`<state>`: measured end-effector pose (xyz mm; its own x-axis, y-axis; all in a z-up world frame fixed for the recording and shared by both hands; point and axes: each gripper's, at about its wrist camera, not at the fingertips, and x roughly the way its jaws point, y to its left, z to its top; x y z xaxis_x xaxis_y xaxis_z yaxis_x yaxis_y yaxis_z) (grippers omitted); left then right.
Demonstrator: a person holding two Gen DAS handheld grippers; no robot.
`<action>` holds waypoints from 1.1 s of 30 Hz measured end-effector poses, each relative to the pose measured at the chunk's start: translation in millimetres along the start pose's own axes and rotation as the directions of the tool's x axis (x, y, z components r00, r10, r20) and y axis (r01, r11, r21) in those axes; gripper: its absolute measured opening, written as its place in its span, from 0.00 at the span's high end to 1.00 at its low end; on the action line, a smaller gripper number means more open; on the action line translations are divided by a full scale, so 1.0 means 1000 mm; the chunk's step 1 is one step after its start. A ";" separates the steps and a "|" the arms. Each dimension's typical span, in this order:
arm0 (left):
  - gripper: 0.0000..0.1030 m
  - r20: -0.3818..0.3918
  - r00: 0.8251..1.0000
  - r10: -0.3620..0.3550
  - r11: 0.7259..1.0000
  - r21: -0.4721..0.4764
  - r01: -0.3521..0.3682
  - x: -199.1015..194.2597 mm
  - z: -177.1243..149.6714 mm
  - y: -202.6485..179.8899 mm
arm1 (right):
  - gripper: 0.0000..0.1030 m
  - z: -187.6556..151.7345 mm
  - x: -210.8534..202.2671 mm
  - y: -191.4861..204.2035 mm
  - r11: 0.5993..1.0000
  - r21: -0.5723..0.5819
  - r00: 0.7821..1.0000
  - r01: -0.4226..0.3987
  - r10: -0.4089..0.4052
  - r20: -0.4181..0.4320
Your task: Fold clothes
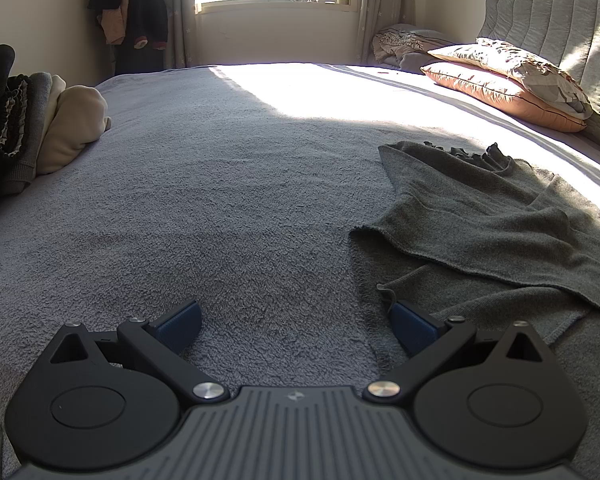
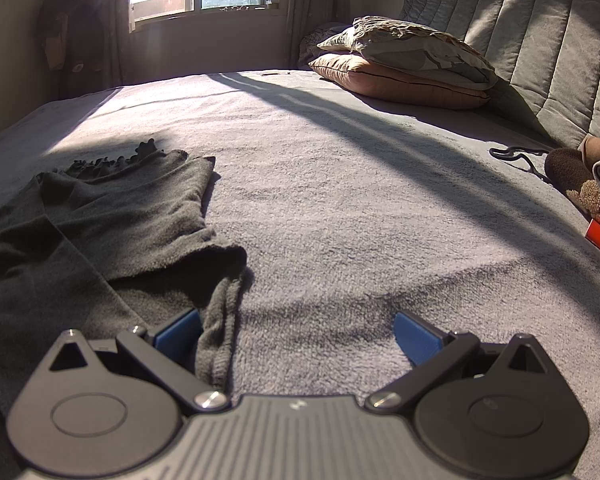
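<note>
Here, both claws gape over grey garment (image 1: 480,216).

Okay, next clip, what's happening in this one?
A person holding a pair of tongs in each hand is folding clothes on a bed. A dark grey garment lies rumpled on the grey blanket, not yet folded flat. Both the left tongs and the right tongs are open and low over the blanket at the garment's near edges, gripping nothing. A pile of clothes sits at the bed's left edge, and two pillows lie by the headboard.
</note>
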<state>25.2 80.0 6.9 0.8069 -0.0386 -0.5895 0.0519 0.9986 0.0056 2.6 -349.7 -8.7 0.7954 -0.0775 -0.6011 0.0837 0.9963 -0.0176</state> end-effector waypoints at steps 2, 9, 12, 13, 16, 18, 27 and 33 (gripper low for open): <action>0.00 0.000 1.000 0.000 1.000 0.000 0.000 0.000 0.000 0.000 | 0.00 0.000 0.000 0.000 1.000 0.000 1.000 0.000 0.000 0.000; 0.00 0.000 1.000 0.000 1.000 0.000 0.000 0.000 0.000 0.000 | 0.00 0.000 0.000 0.000 1.000 0.000 1.000 0.000 0.000 0.000; 0.00 0.000 1.000 0.000 1.000 0.000 0.000 0.000 0.000 0.000 | 0.00 0.000 0.000 0.000 1.000 0.000 1.000 0.000 0.000 0.000; 0.00 0.000 1.000 0.000 1.000 0.000 0.000 0.000 0.000 0.000 | 0.00 0.000 0.000 0.000 1.000 0.000 1.000 0.000 0.000 0.000; 0.00 0.000 1.000 0.000 1.000 0.000 0.000 0.000 0.000 0.000 | 0.00 0.000 0.000 0.000 1.000 -0.001 1.000 0.001 -0.001 0.000; 0.00 0.000 1.000 0.000 1.000 0.000 0.000 0.000 0.000 0.000 | 0.00 0.000 0.000 0.000 1.000 -0.002 1.000 0.002 -0.002 0.000; 0.00 0.000 1.000 0.000 1.000 0.000 0.000 0.000 0.000 0.000 | 0.00 -0.001 0.000 0.000 1.000 -0.001 1.000 0.001 -0.001 0.001; 0.00 0.000 1.000 0.000 1.000 0.000 0.000 0.000 0.000 0.000 | 0.00 0.000 -0.001 0.000 1.000 0.005 1.000 -0.004 0.004 0.001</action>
<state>25.2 80.1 6.9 0.8068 -0.0385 -0.5896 0.0517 0.9986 0.0056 1.6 -350.0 -8.4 0.7965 -0.0734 -0.6002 0.0832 0.9965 -0.0114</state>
